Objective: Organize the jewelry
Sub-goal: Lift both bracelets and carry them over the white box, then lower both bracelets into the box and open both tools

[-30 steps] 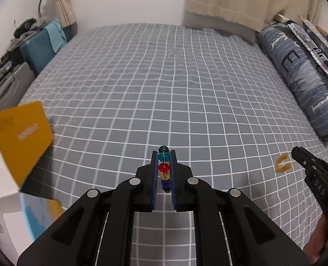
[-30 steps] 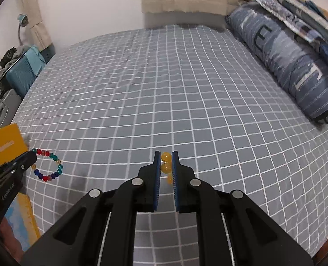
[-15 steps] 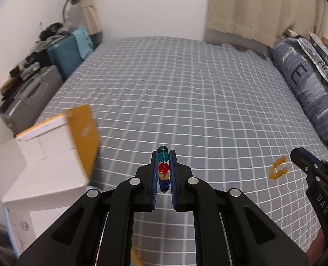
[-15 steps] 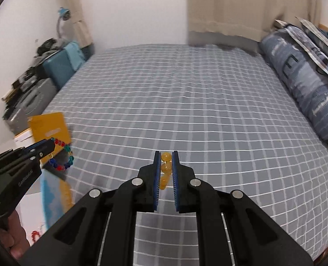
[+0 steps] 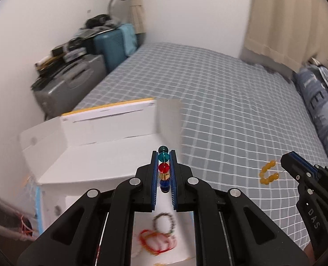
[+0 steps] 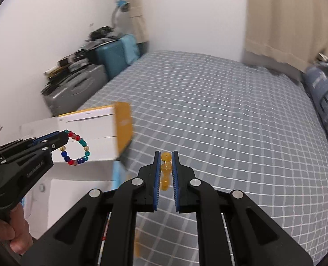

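- Left wrist view: the bed (image 5: 230, 102), with its grey checked cover, shows no loose jewelry on the part in view, so the gathering seems largely done.
- The white box (image 5: 110, 133) stands open at the bed's near left edge, its lid with the yellow rim raised behind; it reads as the place where the pieces go.
- Inside the box, blurred, lie a red loop (image 5: 157, 241) and a dark beaded ring (image 5: 165, 220), apparently pieces already put away.
- The left claw (image 5: 164, 168) is closed on the multicoloured bead bracelet (image 5: 164, 168), held above the open box; in the right wrist view the bracelet hangs as a full ring from the claw tips.
- The right claw (image 6: 166, 166) is clamped on the yellow bead bracelet (image 6: 165, 168), held over the bed cover just right of the box.
- What is left, by this judgement: release each bracelet into the box, the multicoloured one first since it is nearest, then perhaps shut the lid.
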Demonstrator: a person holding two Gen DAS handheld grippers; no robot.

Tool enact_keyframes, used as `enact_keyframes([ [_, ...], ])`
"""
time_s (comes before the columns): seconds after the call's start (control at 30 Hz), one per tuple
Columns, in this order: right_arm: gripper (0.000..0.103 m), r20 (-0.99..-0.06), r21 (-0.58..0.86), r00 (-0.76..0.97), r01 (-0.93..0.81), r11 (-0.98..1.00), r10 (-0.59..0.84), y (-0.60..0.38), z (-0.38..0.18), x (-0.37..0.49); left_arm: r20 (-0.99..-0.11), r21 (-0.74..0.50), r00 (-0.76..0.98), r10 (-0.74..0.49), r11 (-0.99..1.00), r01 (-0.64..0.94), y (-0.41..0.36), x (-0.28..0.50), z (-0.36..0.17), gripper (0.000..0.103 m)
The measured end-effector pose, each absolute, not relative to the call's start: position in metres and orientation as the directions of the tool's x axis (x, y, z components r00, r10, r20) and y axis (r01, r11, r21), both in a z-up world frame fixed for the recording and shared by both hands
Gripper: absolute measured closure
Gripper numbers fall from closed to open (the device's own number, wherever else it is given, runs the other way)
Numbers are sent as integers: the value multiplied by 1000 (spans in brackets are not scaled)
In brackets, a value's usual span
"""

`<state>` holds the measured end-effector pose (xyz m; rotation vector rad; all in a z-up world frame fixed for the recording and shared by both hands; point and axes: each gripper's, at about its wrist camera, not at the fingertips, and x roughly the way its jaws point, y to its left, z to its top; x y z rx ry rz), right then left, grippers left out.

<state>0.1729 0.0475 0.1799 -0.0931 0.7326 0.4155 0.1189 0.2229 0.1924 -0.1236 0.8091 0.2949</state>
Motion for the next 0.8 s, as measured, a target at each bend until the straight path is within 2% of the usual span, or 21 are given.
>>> enact_keyframes([
  [0.2,94,-668,52,626,-501,864,403,108,177,143,-741,8,617,266,922,-388,277,79,185,94],
  [0.4,94,-693,44,569,-580,814,443,156,155,121,-773,3,574,270,906,-423,317,44,159,94],
  [0.6,94,-738,46,504,-625,779,449,192,111,105,-810,12,520,269,895,-445,341,35,118,94],
  [0.8,94,-815,38,428,-634,772,392,214,56,115,-860,-2,457,229,892,-452,356,33,69,94],
])
